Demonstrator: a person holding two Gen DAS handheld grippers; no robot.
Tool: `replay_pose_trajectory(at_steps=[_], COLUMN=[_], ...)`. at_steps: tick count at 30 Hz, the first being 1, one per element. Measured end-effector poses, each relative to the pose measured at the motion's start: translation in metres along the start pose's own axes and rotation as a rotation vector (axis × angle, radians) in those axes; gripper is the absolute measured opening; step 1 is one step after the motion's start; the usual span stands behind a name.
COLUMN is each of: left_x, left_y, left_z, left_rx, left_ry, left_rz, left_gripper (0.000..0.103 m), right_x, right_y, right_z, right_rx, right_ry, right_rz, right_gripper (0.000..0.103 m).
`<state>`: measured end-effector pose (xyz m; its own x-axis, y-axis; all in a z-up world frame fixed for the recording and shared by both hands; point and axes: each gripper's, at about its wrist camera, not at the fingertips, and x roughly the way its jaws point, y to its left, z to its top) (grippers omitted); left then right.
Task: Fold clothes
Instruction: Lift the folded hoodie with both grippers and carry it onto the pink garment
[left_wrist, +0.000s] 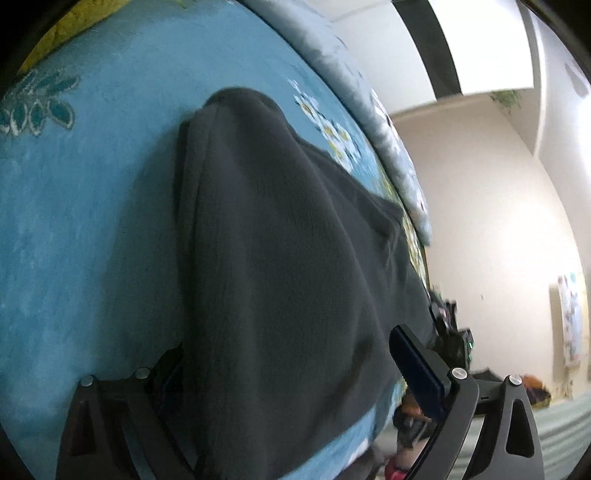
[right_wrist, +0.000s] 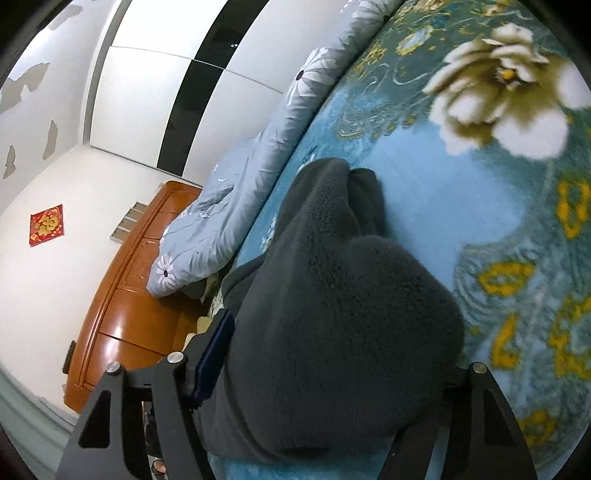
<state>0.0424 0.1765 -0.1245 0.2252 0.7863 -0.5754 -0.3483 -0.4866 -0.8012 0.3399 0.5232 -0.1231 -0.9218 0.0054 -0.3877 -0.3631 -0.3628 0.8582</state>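
We find the dark grey fleece garment (right_wrist: 332, 314) on the blue floral bedspread (left_wrist: 92, 221) between both claws, left claw (left_wrist: 288, 365) wide open, right claw (right_wrist: 332, 376) part-open, grip unconfirmed; bulky pile may slip out.

Dark grey fleece garment between the fingers on a blue floral blanket

The right gripper (right_wrist: 332, 373) straddled a bulging fold of the dark grey fleece garment (right_wrist: 332, 314), its blue-padded finger (right_wrist: 214, 354) beside the cloth; whether the pads pressed could not be told. The garment lay on the blue plush blanket with white and yellow flowers (right_wrist: 424, 192), near a pale blue daisy-print quilt (right_wrist: 236, 206) and an orange-brown wooden headboard (right_wrist: 129, 306).
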Motion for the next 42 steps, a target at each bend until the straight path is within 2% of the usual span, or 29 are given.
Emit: replay_pose_trajectory(at_steps=[5,6,9,12,15,24,30,35,42], left_x=[0.001,-0.001,-0.007,-0.012,-0.020,-0.047,-0.048,-0.017,0.076], left_y=[-0.009,-0.007,-0.001,-0.004,-0.018,-0.081,-0.130,-0.182,-0.278], left_z=[-0.003,-0.004,-0.009,-0.014,-0.020,-0.034,-0.038,-0.035,-0.024], left_rx=[0.025,0.017,-0.020,-0.019,0.023,0.158,0.271,0.360,0.485], left_ry=[-0.026,-0.040,-0.067,-0.093,-0.121,-0.129,-0.101,-0.054,0.059], left_rz=[0.042,0.049,0.076,0.079,0.085,-0.043,-0.075,-0.103,-0.144], left_gripper=[0.096,0.087,0.066,0.053,0.047,0.044,0.044,0.044,0.044], right_x=[0.018,0.019,0.016,0.012,0.006,-0.047,-0.102,-0.149,-0.227], right_y=[0.002,0.001,0.004,0.011,0.027,0.060,0.068,0.063,0.049], right_z=[0.010,0.010,0.009,0.010,0.008,0.016,0.023,0.031,0.068], right_rx=[0.012,0.023,0.030,0.019,-0.012,-0.064,-0.118,-0.140,-0.161], right_ry=[0.025,0.024,0.025,0.029,0.028,-0.007,-0.058,-0.120,-0.220], right_rz=[-0.036,-0.032,-0.045,-0.071,-0.073,0.019,0.039,0.030,-0.039], right_gripper=[0.071,0.071,0.060,0.048,0.041,0.039,0.039,0.039,0.039])
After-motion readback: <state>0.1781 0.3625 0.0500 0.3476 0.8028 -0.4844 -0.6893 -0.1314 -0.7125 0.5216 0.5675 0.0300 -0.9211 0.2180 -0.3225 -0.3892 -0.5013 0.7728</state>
